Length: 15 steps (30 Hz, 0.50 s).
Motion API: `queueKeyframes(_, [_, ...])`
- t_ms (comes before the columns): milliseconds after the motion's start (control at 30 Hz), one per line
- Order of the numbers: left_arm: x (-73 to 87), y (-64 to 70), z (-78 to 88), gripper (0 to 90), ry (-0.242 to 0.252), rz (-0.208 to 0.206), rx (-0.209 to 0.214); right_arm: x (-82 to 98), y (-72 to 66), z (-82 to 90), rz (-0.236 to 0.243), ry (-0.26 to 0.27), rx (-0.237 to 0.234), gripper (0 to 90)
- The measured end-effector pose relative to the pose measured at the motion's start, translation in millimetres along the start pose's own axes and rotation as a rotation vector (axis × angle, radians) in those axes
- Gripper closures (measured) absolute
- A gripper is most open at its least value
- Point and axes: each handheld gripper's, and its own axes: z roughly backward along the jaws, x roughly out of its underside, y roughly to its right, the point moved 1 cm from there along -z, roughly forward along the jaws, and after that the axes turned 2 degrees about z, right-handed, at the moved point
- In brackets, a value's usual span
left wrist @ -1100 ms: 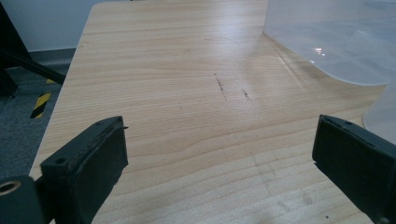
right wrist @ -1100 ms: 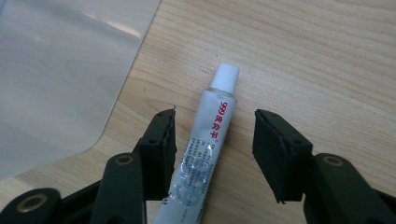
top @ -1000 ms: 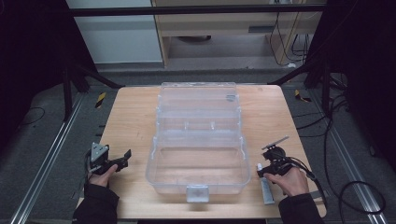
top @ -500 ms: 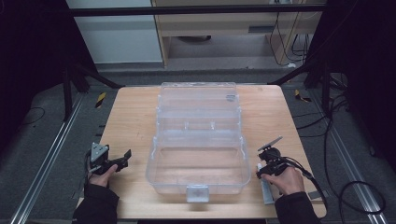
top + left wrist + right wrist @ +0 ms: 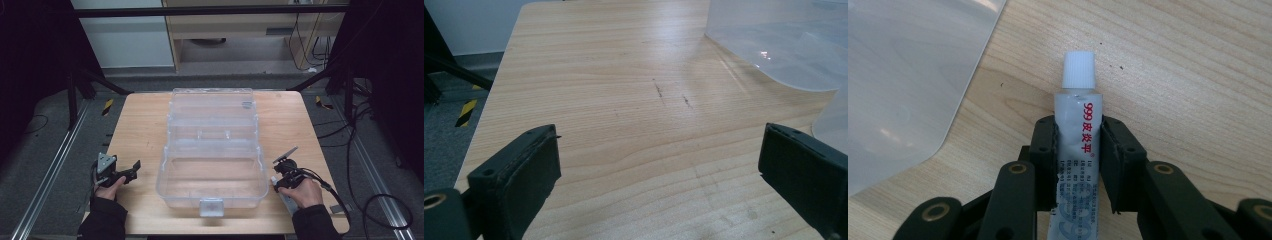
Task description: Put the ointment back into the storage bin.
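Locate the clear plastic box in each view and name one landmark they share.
High view: the clear plastic box sits mid-table, lid open, between the two grippers.
Left gripper view: its curved wall fills the upper right corner.
Right gripper view: its rounded corner takes the upper left.
Shared landmark: the wooden table beneath it.

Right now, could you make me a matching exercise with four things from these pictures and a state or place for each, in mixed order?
Things:
1. left gripper
2. right gripper
3. box
4. tube

States:
A. clear, lid open, mid-table
B. white cap, red print
C. jaws wide apart, nothing between
D. jaws closed on the tube

Pairs: 1-C, 2-D, 3-A, 4-B
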Motion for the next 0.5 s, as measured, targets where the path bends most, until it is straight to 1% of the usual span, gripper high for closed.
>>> queueKeyframes(133, [0.0,0.1,0.0,2.7,-0.001,-0.001,0.0,-0.2,-0.3,0.3,-0.003,-0.006,-0.004,69.8])
queueKeyframes(167, [0.0,0.1,0.0,2.7,0.0,-0.001,0.0,-0.3,0.5,0.3,0.009,-0.004,-0.004,69.9])
queueKeyframes(233, [0.0,0.0,-0.1,2.7,-0.001,0.0,0.0,-0.4,0.3,1.6,0.01,-0.003,-0.01,69.9])
queueKeyframes(267, [0.0,0.0,0.0,2.7,0.0,0.0,0.0,-0.4,0.8,3.2,0.016,0.004,-0.015,70.0])
queueKeyframes(300, [0.0,0.1,0.0,2.7,0.0,-0.001,-0.001,0.1,1.6,6.7,0.012,0.015,-0.031,69.9])
queueKeyframes(333, [0.0,0.2,0.0,2.7,-0.001,-0.001,-0.001,0.1,1.6,6.7,0.012,0.015,-0.031,69.9])
queueKeyframes(367, [0.0,0.3,0.0,2.7,-0.004,-0.004,-0.001,1.5,3.0,12.3,0.004,0.035,-0.043,70.0])
queueKeyframes(400, [0.0,0.4,0.0,2.7,-0.004,-0.006,0.0,1.5,3.0,12.3,0.004,0.035,-0.043,70.0])
queueKeyframes(467, [0.0,0.4,-0.3,2.7,-0.005,-0.005,0.001,3.2,3.8,17.4,0.014,0.045,-0.033,70.0])
queueKeyframes(500, [0.0,0.5,-0.2,2.7,-0.005,-0.006,0.001,3.6,4.2,20.5,0.016,0.054,-0.035,69.9])
